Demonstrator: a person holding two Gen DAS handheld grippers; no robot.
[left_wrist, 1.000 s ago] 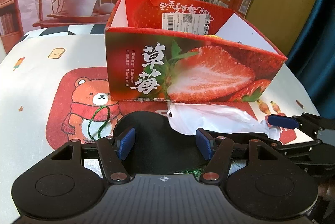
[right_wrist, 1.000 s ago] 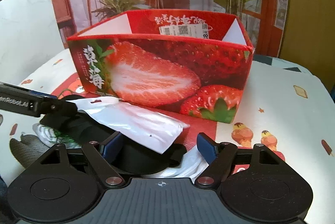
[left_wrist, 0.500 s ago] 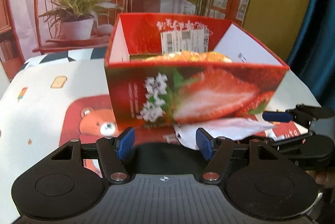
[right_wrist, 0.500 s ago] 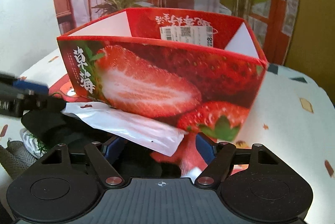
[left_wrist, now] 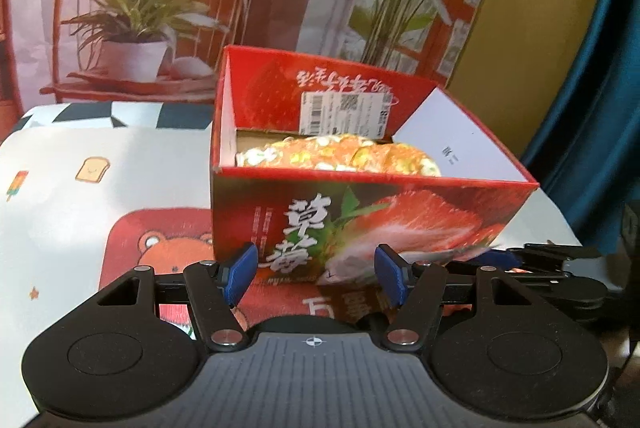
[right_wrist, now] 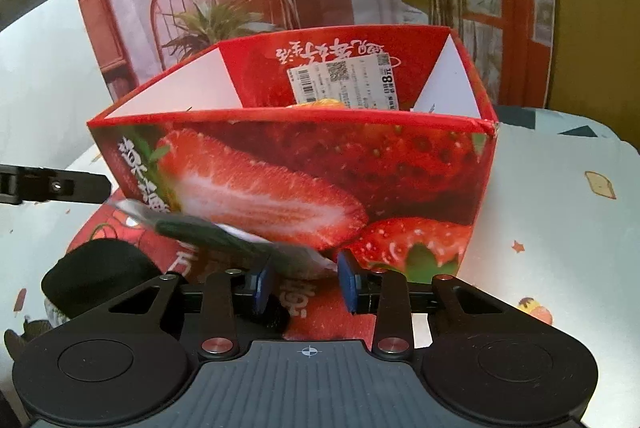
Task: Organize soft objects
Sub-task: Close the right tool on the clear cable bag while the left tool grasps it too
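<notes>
Right gripper (right_wrist: 306, 282), seen from its own camera, has just been closing its jaws, and its blue pads (right_wrist: 264, 280) now sit close together around the near end of a crumpled white bag (right_wrist: 296, 254); whether they press it I cannot tell, as that part is blurred. This bag stretches away to the left along the near wall of a red strawberry box (right_wrist: 400, 164), with something dark green showing through it. Left of the gripper, a black soft item (right_wrist: 104, 274) lies on the cartoon tablecloth (right_wrist: 560, 212). Left gripper (left_wrist: 316, 278), in its own view, has its jaws well apart with nothing pressed between them, and it hangs near the box's front wall. Inside the open box (left_wrist: 400, 220) lies an orange and green patterned soft item (left_wrist: 340, 158) against the far wall, below a white barcode label (left_wrist: 346, 112). At that view's right edge the other gripper's black arm reaches toward the box's near right corner.
</notes>
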